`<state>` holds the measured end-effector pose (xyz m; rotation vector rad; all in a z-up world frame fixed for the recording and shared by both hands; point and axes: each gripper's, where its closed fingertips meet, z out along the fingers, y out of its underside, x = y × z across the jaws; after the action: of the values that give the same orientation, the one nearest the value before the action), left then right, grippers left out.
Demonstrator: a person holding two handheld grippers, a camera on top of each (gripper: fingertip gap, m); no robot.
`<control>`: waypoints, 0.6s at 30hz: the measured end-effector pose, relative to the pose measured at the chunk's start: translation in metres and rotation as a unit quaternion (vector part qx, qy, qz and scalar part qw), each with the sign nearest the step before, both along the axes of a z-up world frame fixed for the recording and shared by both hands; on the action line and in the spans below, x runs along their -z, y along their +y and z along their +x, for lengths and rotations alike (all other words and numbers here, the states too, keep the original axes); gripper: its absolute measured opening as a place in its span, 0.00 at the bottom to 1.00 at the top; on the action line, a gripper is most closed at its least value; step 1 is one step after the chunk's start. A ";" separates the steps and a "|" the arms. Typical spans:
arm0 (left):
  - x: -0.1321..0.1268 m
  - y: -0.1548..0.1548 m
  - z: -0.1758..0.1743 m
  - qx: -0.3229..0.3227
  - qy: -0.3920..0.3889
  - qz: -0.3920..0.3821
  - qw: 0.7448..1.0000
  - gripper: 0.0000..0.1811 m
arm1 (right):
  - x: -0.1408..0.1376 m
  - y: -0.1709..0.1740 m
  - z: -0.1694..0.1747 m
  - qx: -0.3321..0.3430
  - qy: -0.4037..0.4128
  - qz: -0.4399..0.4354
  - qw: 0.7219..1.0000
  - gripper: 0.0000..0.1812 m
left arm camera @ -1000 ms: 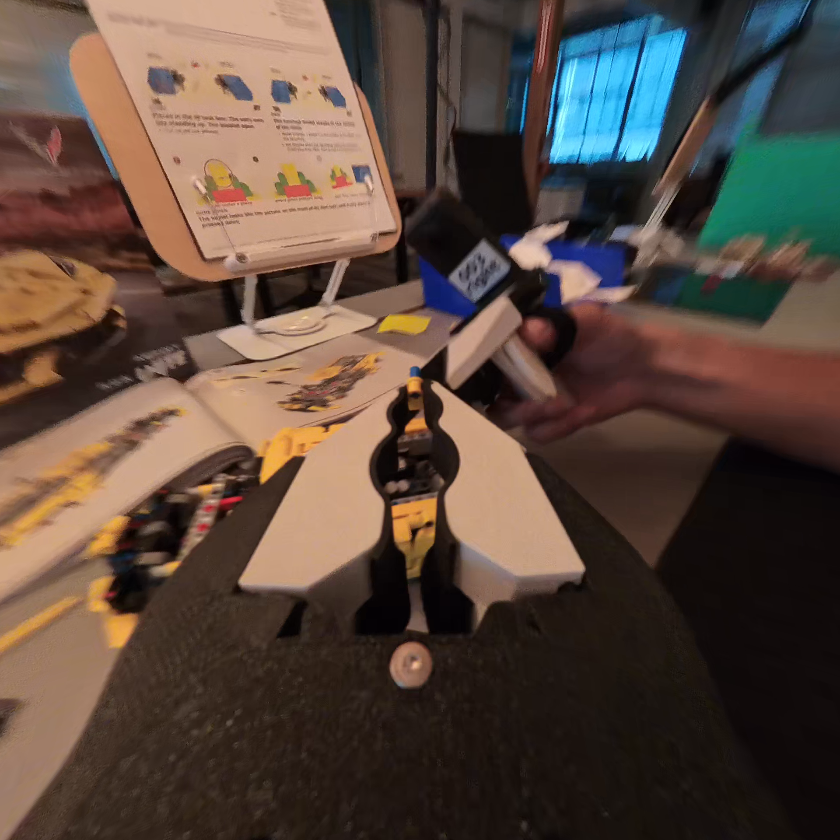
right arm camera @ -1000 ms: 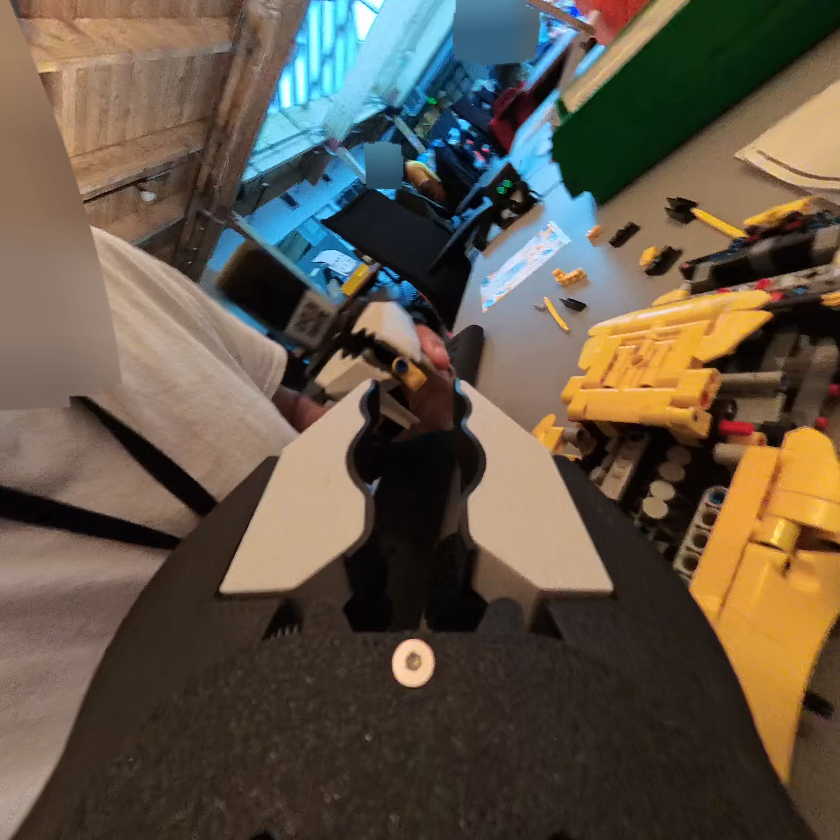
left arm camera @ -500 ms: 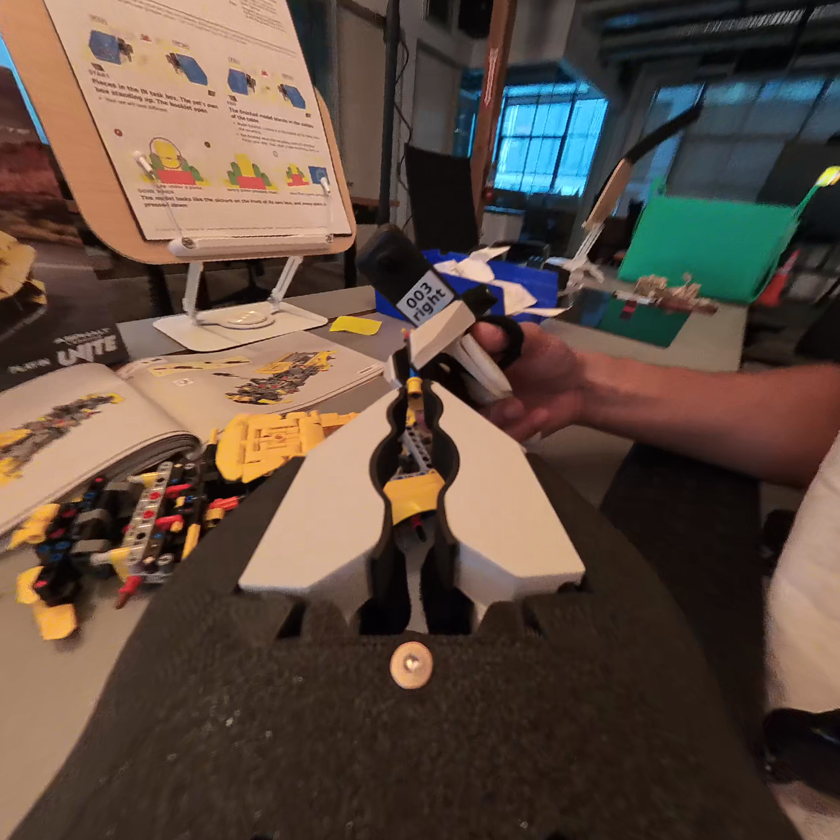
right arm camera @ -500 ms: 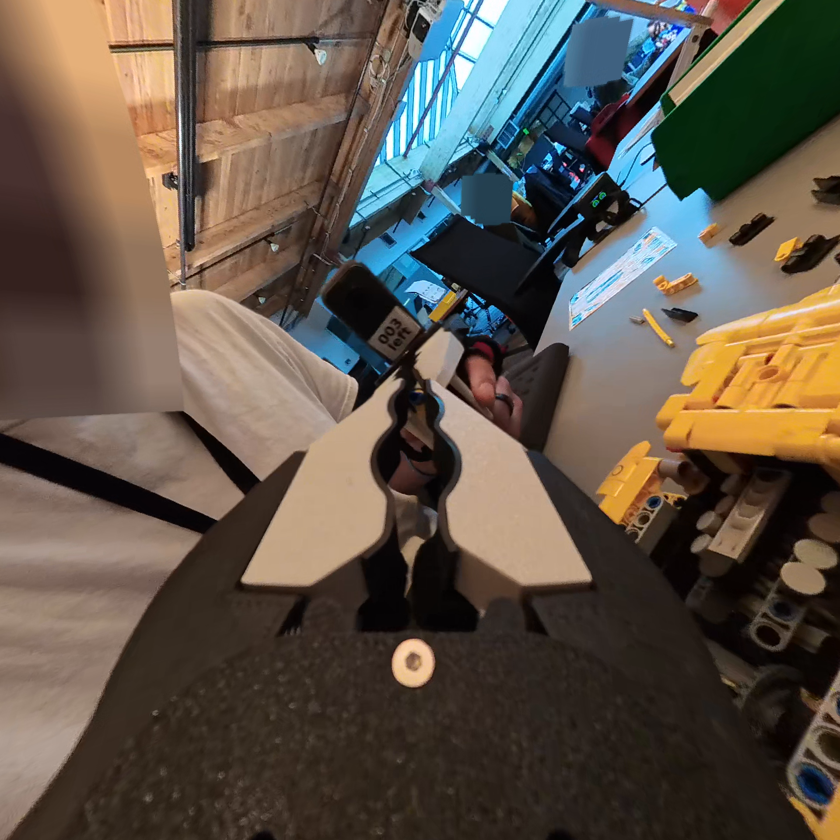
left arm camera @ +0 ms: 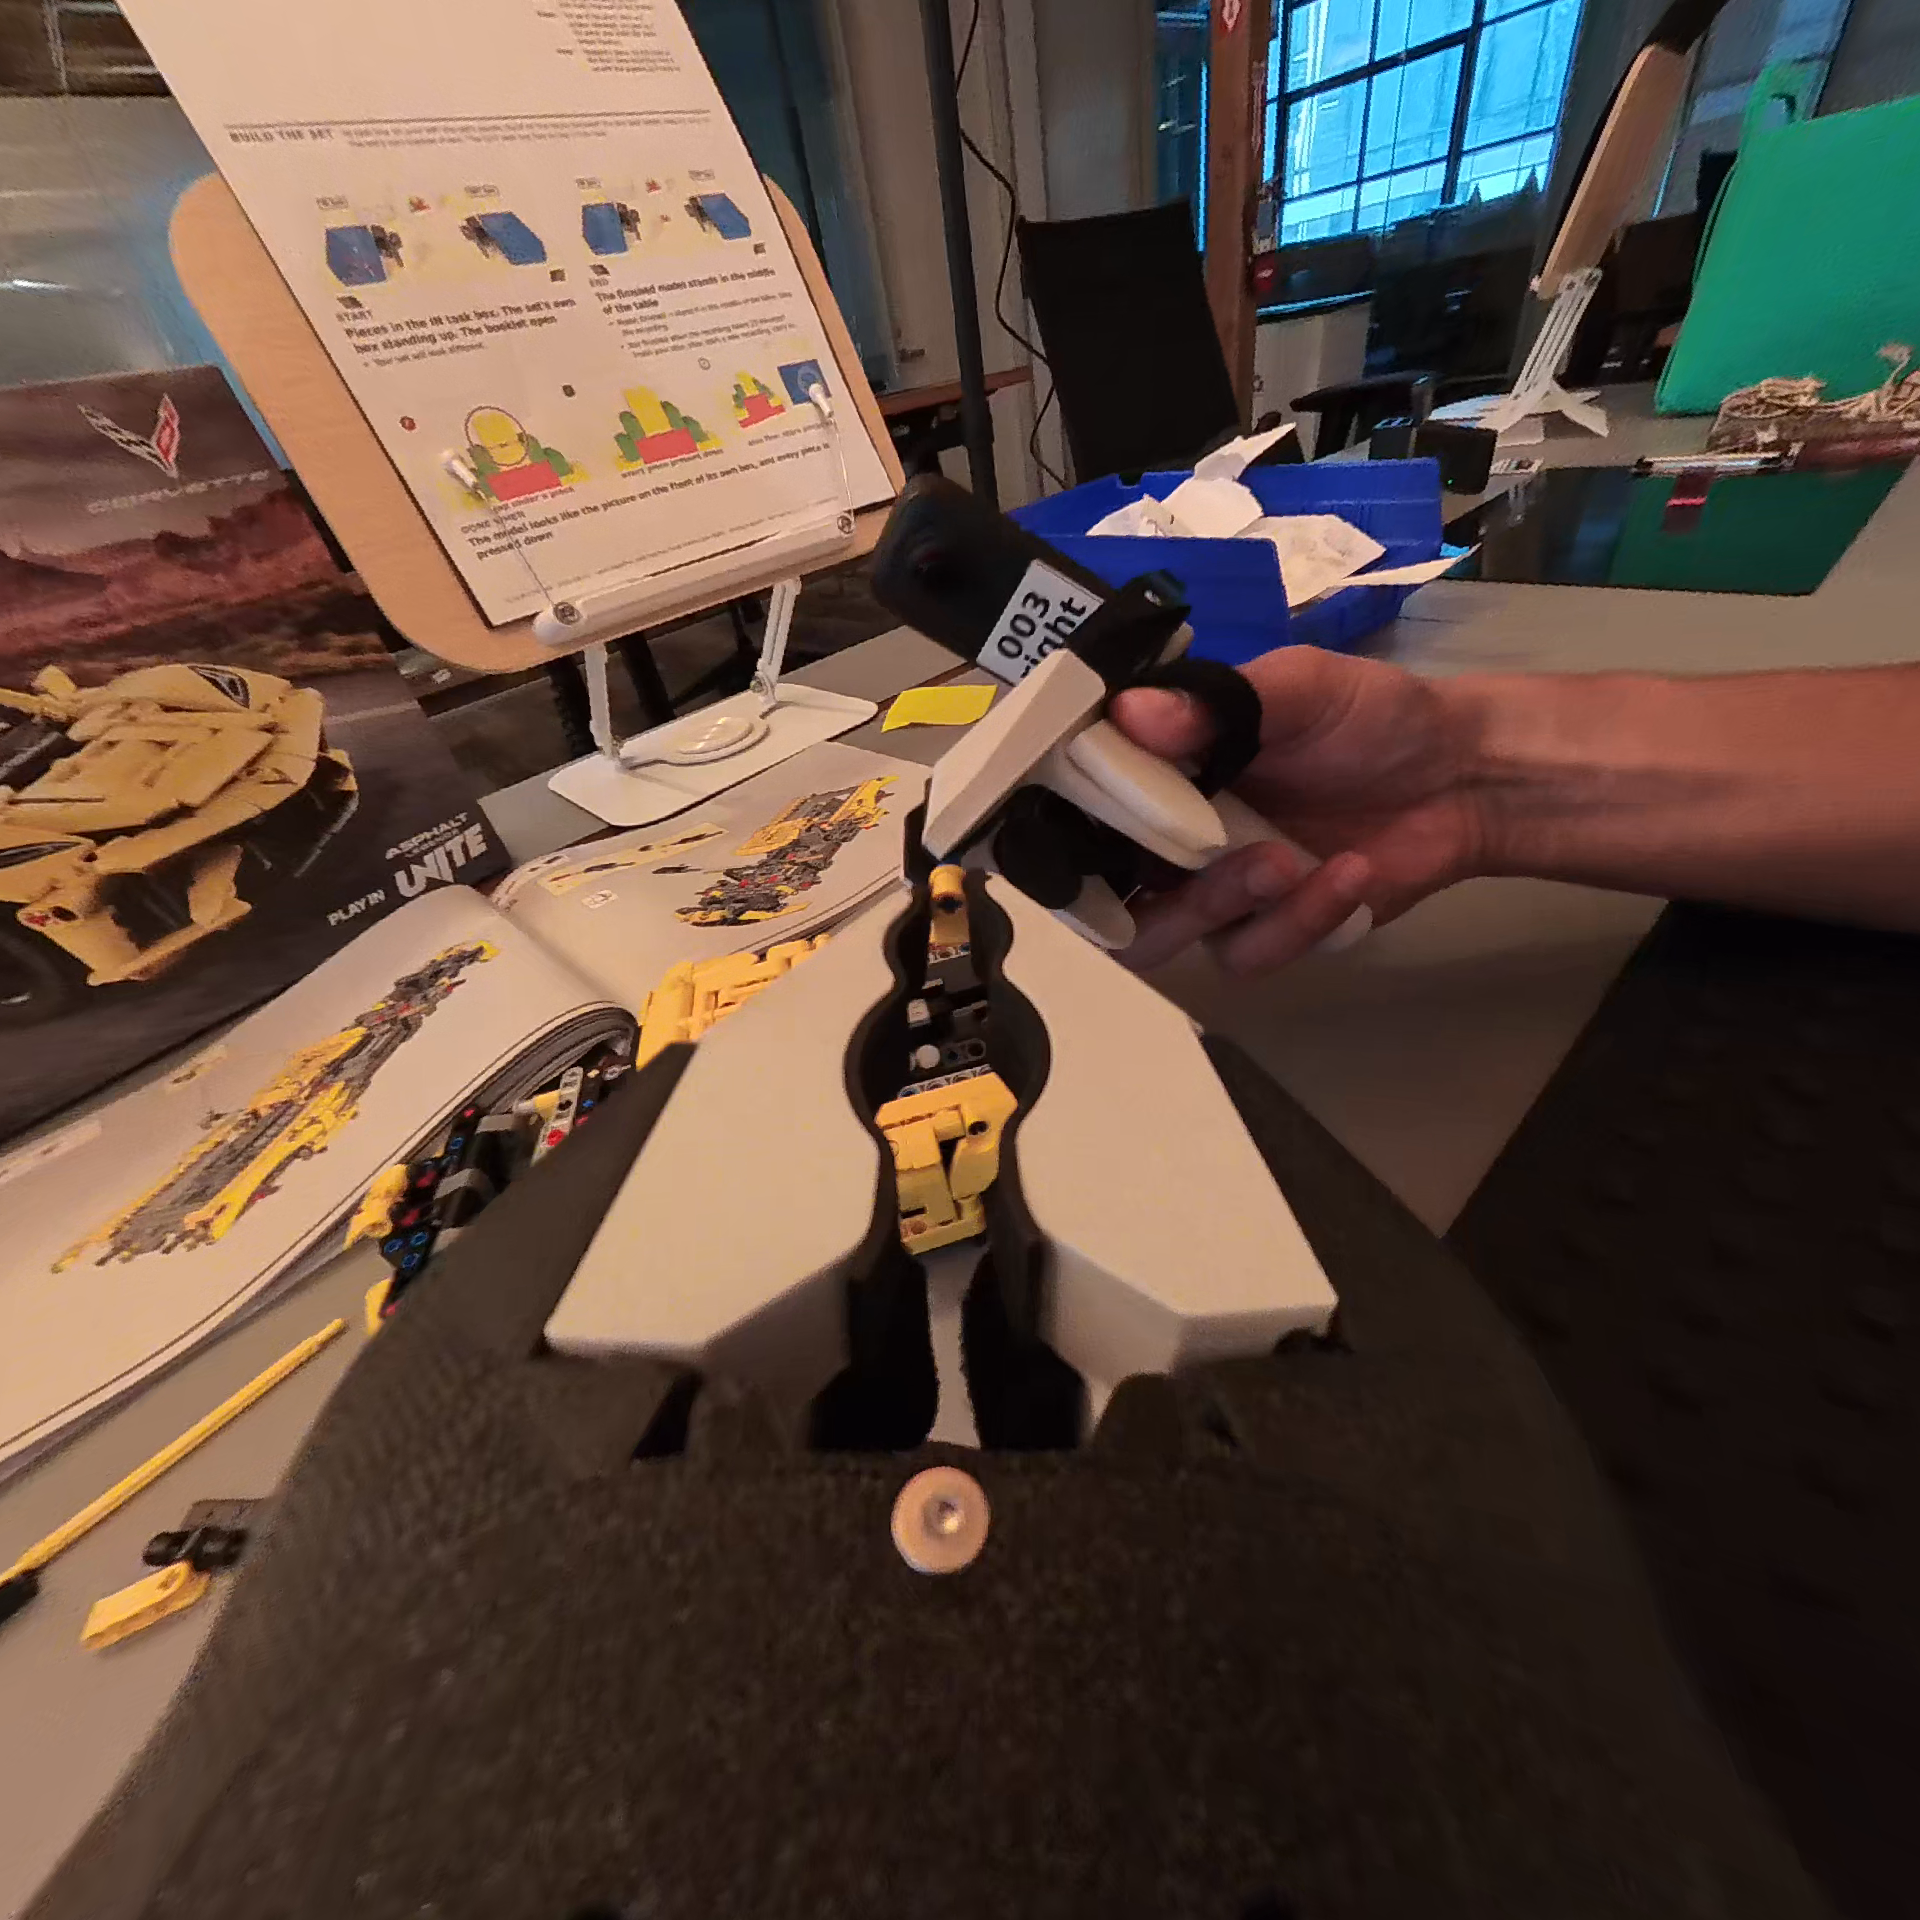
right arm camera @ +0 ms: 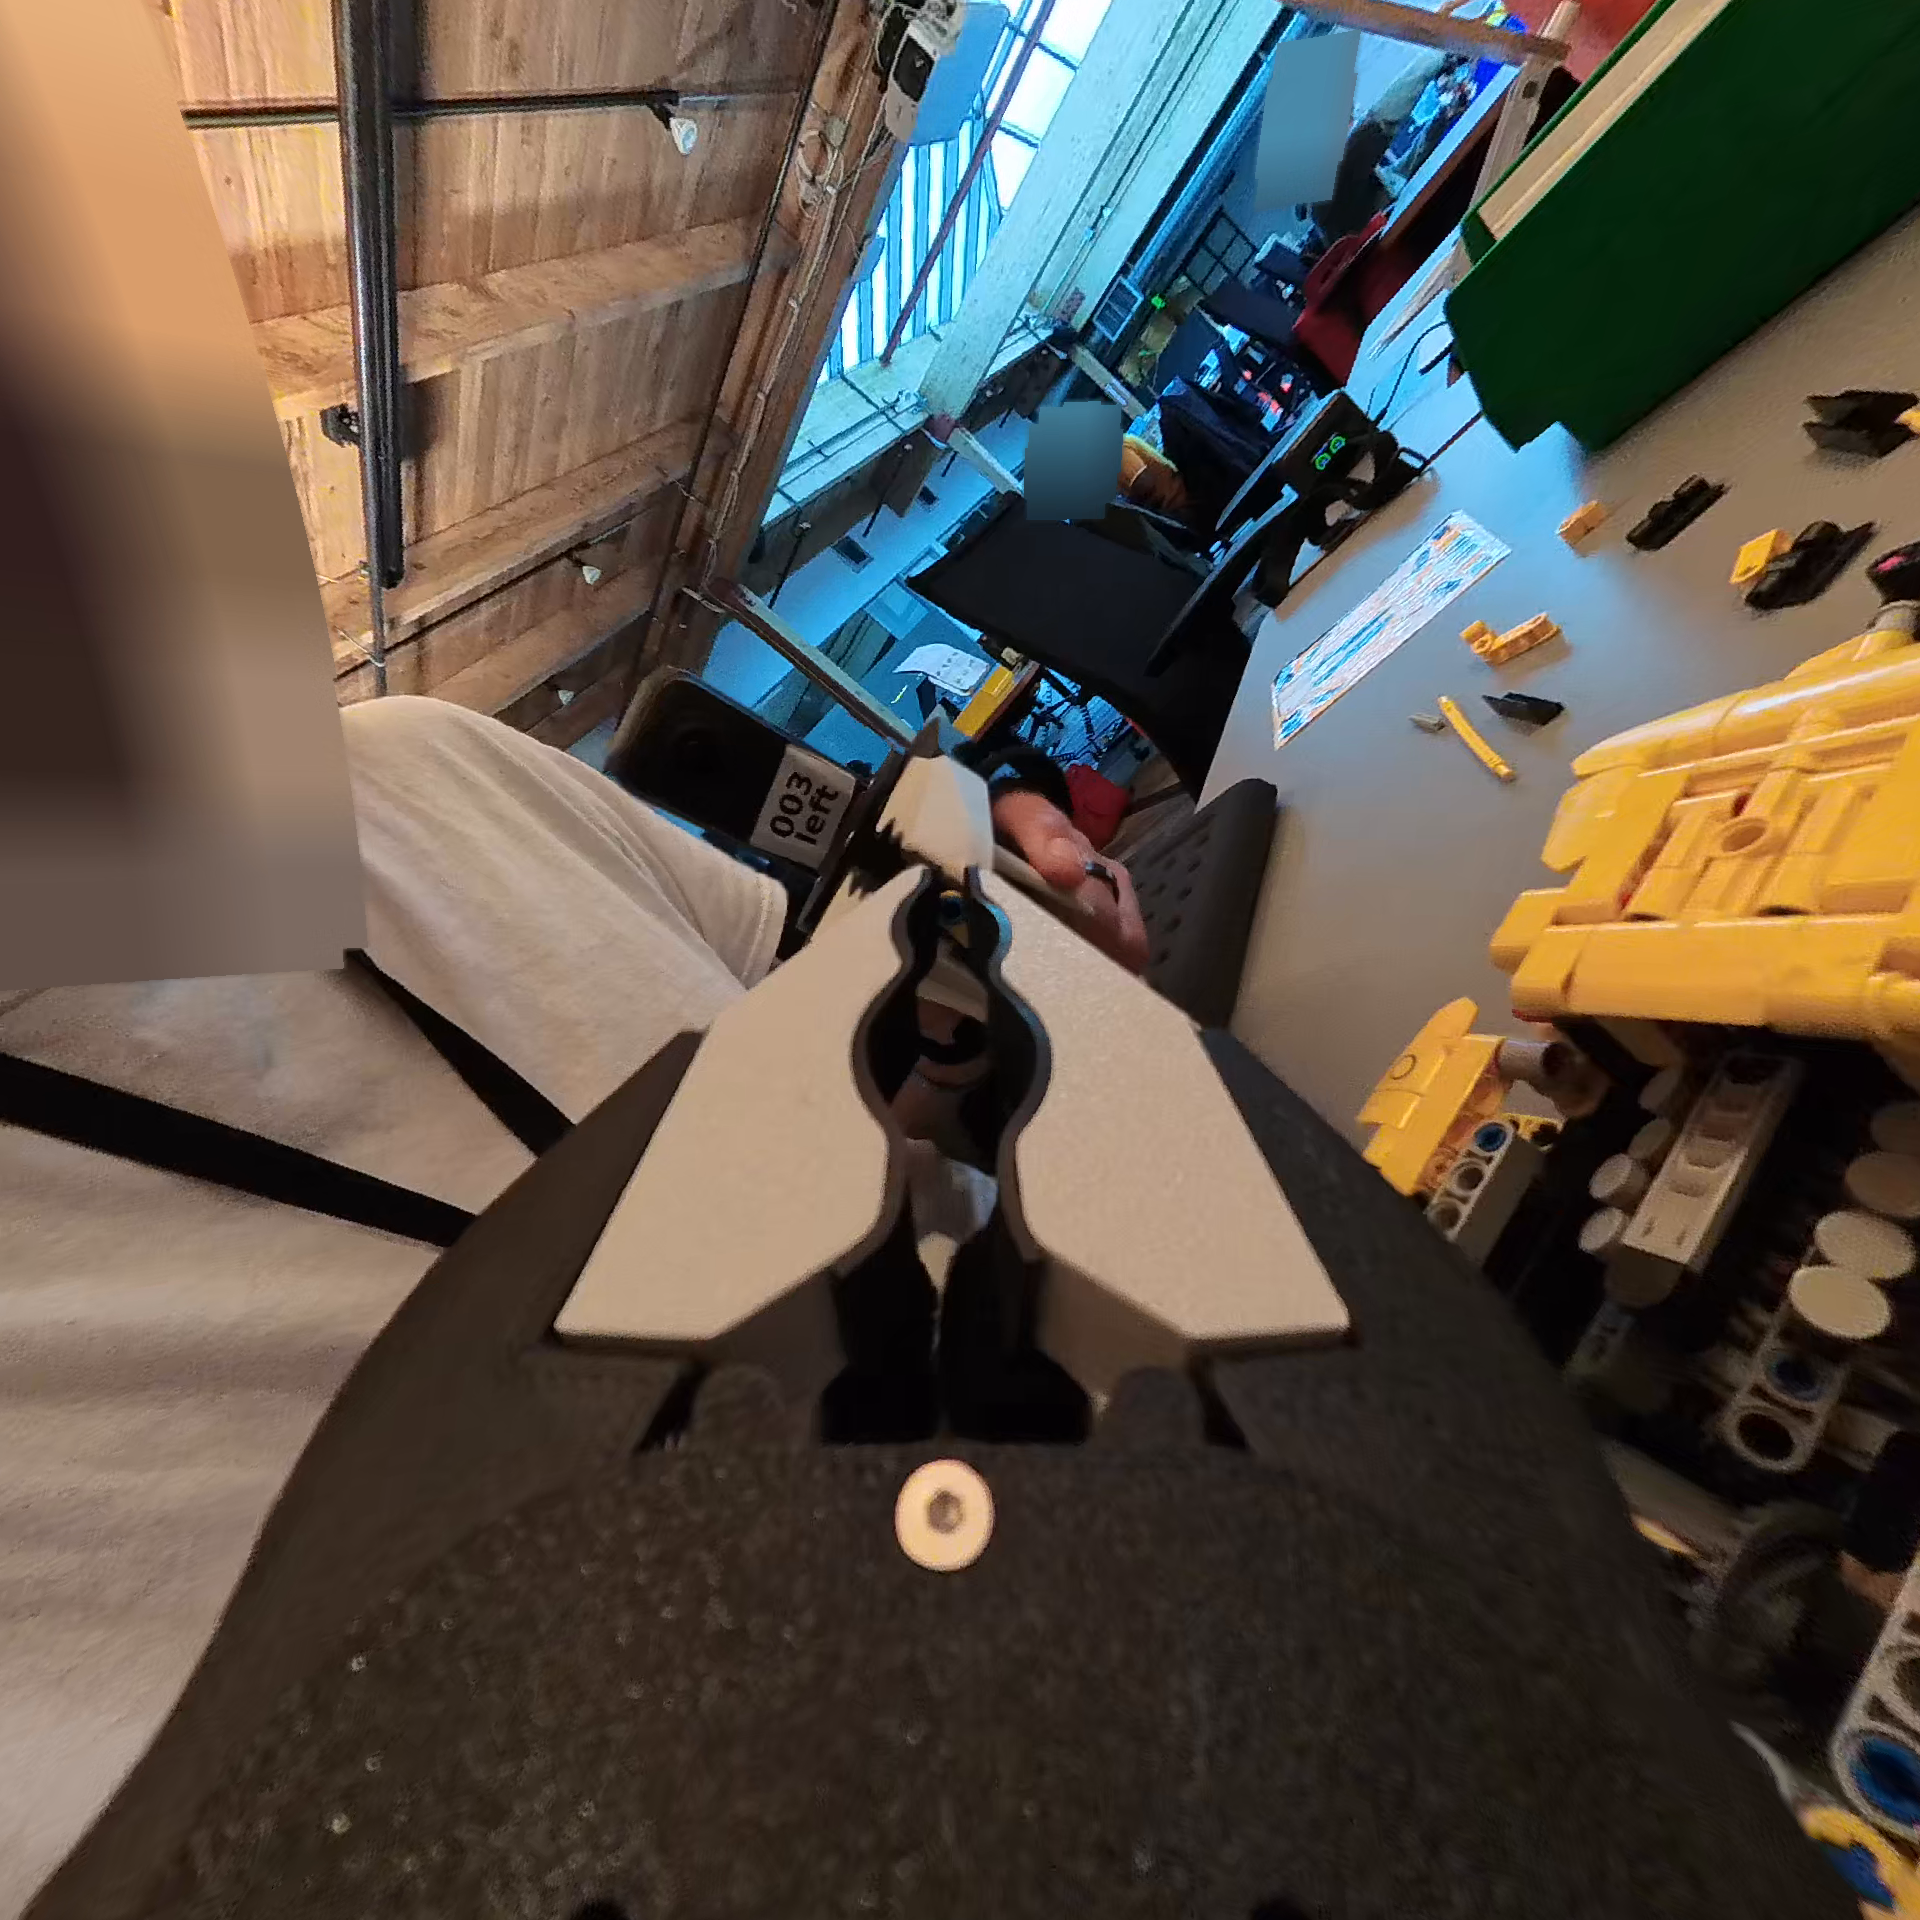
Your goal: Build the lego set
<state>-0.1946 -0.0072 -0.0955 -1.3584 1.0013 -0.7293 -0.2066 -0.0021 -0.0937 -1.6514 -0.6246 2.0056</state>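
My left gripper [left arm camera: 945,883] is shut on a small yellow, black and grey lego sub-assembly [left arm camera: 940,1153], held in the air above the table's near edge. The right gripper [left arm camera: 935,836] comes in from the right and its tips meet the sub-assembly's yellow far end [left arm camera: 945,891]. In the right wrist view my right gripper [right arm camera: 948,888] has its jaws nearly closed on that small yellow and blue end [right arm camera: 950,914], tip to tip with the left gripper [right arm camera: 940,805]. The partly built yellow car [right arm camera: 1714,894] lies on the table to the right; it also shows in the left wrist view [left arm camera: 717,997].
An open instruction booklet [left arm camera: 416,1039] lies left, behind it the set's box [left arm camera: 156,748] and a sheet on a stand [left arm camera: 540,312]. A blue bin [left arm camera: 1299,561] stands behind. Loose pieces [right arm camera: 1507,636], a sticker sheet [right arm camera: 1382,623] and a yellow rod [left arm camera: 177,1455] lie about. Left and right tips are no more than a few centimetres apart. The yellow rod [left arm camera: 177,1455] is about equally far from each gripper, around 30 cm.
The right gripper's jaws have narrowed from open to nearly closed, and it has come tip to tip with the left gripper's sub-assembly. The left gripper kept its hold.
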 end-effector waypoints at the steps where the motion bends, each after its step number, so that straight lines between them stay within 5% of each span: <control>1: 0.000 0.000 0.000 -0.004 0.003 0.005 1.000 0.04 | 0.000 0.000 0.000 0.001 -0.002 -0.001 1.000 0.02; 18: 0.000 0.006 -0.004 -0.040 0.043 0.075 0.995 0.03 | 0.004 0.002 0.001 0.005 -0.011 -0.002 1.000 0.01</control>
<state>-0.1989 -0.0013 -0.0955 -1.2996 1.0417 -0.5292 -0.2059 -0.0003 -0.0981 -1.6776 -0.6188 1.9868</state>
